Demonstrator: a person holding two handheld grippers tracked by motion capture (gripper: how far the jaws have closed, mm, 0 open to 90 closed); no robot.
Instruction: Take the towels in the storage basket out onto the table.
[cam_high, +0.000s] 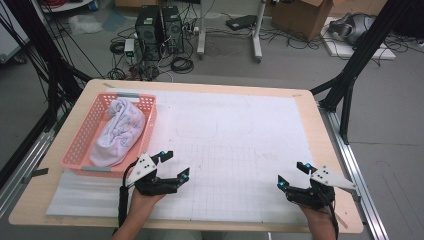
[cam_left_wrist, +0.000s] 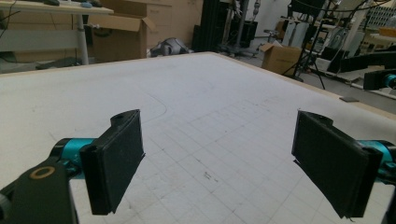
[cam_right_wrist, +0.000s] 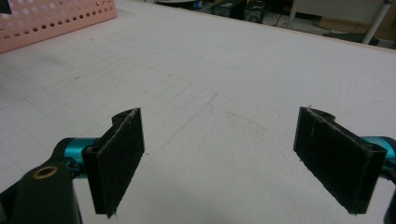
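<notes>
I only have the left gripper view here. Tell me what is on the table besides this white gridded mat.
Observer: A pink basket sits at the table's far left.
Operator: Say what is in it.
Observer: A crumpled white cloth lies inside, reaching above the rim.
Operator: Report where my left tongs are relative to it.
Observer: The left tongs hover just past the basket's near right corner, open, nothing between them.
Operator: Now the other hand.
Observer: The right tongs are open too, low over the mat near its right edge, holding nothing.

high view looks down over the white mat (cam_high: 240, 145); both gripper views skim low across it.
</notes>
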